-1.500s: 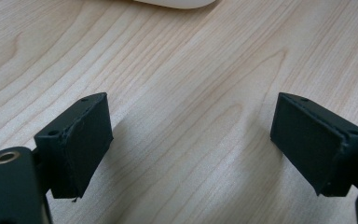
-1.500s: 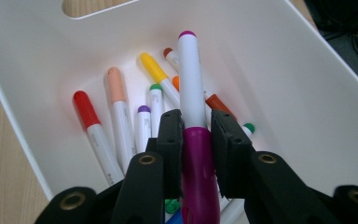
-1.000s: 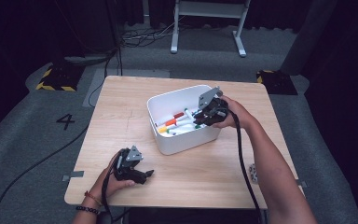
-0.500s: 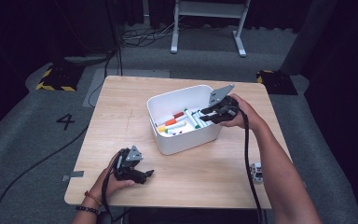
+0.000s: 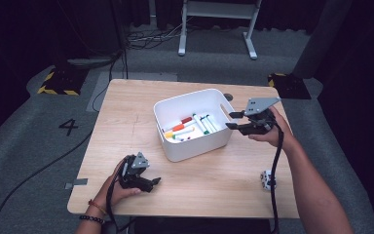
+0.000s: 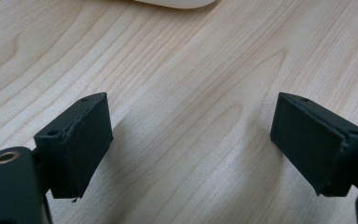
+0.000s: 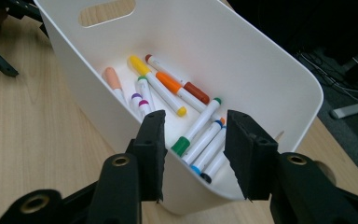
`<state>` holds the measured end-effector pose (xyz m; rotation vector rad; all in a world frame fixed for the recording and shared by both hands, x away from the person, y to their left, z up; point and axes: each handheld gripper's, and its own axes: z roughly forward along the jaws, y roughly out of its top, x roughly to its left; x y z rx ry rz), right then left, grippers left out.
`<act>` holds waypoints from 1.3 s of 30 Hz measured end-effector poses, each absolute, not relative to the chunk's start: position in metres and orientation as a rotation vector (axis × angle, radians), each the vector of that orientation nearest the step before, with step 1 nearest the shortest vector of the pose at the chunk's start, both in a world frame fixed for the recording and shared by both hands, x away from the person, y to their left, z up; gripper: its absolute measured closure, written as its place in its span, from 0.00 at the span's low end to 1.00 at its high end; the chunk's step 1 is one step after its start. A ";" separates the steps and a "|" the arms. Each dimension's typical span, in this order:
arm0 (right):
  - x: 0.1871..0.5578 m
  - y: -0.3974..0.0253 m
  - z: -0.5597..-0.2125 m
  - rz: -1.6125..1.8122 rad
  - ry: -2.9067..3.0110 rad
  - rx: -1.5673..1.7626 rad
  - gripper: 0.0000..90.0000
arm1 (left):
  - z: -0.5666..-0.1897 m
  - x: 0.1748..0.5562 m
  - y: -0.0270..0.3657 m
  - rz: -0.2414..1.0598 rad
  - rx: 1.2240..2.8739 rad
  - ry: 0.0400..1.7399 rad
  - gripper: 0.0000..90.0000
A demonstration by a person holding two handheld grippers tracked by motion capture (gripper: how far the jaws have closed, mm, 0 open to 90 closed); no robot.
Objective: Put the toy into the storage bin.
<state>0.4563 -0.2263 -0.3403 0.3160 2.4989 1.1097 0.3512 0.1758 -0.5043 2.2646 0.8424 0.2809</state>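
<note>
Over at about seven o'clock on the desk (image 5: 126, 126), the left gripper (image 5: 152, 183) rests low on the wood with its jaws spread wide and nothing between them; the left gripper view has bare wood grain between the two black pads (image 6: 81, 140) and a sliver of the white bin at the top edge. It has not shifted over the last second, so it looks to be waiting. In the middle stands the white bin (image 5: 185, 148), with the markers (image 5: 190, 127) lying loose on its floor, a jumble of orange, red, green, blue and yellow caps; the right gripper view looks down on the same heap (image 7: 177, 100) over the near wall. Then, at about three o'clock, comes the right gripper (image 5: 232, 120). A second ago it was over the bin, dipped in among the markers; now it has drawn back just outside the right wall, lifted clear of the rim, its jaws parted and holding nothing. My guess is that it has just let a marker go into the bin and is on its way to fetch another. A small black-and-white cube (image 5: 268, 179) sits alone near five o'clock, well apart from everything.
</note>
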 end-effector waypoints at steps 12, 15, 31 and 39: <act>0.399 -0.279 -0.358 1.116 2.404 0.604 0.47 | -0.504 0.351 0.176 0.282 2.266 0.842 0.14; 0.384 -0.292 -0.371 1.089 2.379 0.664 0.42 | -0.504 0.351 0.176 0.282 2.266 0.843 0.14; 0.328 -0.343 -0.446 0.947 2.295 1.024 0.25 | -0.504 0.351 0.176 0.282 2.266 0.842 0.14; 0.317 -0.349 -0.483 0.970 2.285 1.239 0.28 | -0.504 0.351 0.176 0.282 2.266 0.843 0.14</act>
